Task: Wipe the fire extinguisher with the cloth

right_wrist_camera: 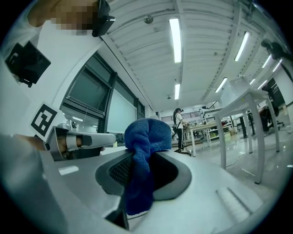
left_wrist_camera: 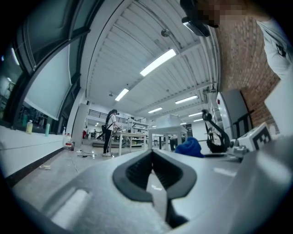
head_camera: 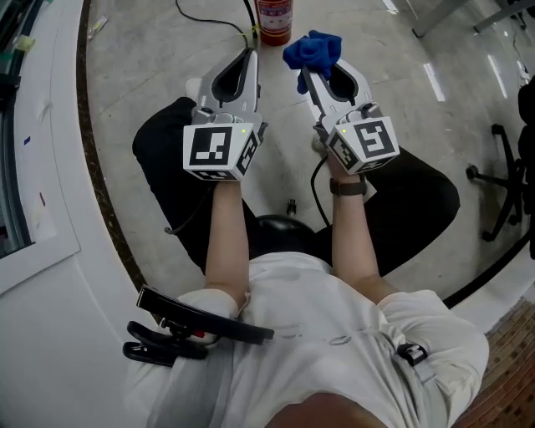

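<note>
Nearest, the person's head and face are out of the head view. Only the white shirt, black trousers and two bare forearms show. A black clip-like object lies at the near left, and I cannot tell what it is.

Both forearms reach straight forward over the lap, side by side, and a watch sits on the right wrist. Each hand is hidden under its gripper's marker cube.

The left gripper points away at the floor. Its own view shows the dark pads meeting at the tips with nothing between them.

The right gripper, just to the right of it, is clamped on a blue cloth. The cloth bunches above the tips and hangs down between the pads, covering their contact.

Farther off, the red fire extinguisher stands on the grey floor, just beyond the left gripper's tip and left of the cloth. The picture's far edge cuts off its top, and a dark cable runs to its base. Neither gripper touches it.

At the far right, an office chair base is partly cropped.
</note>
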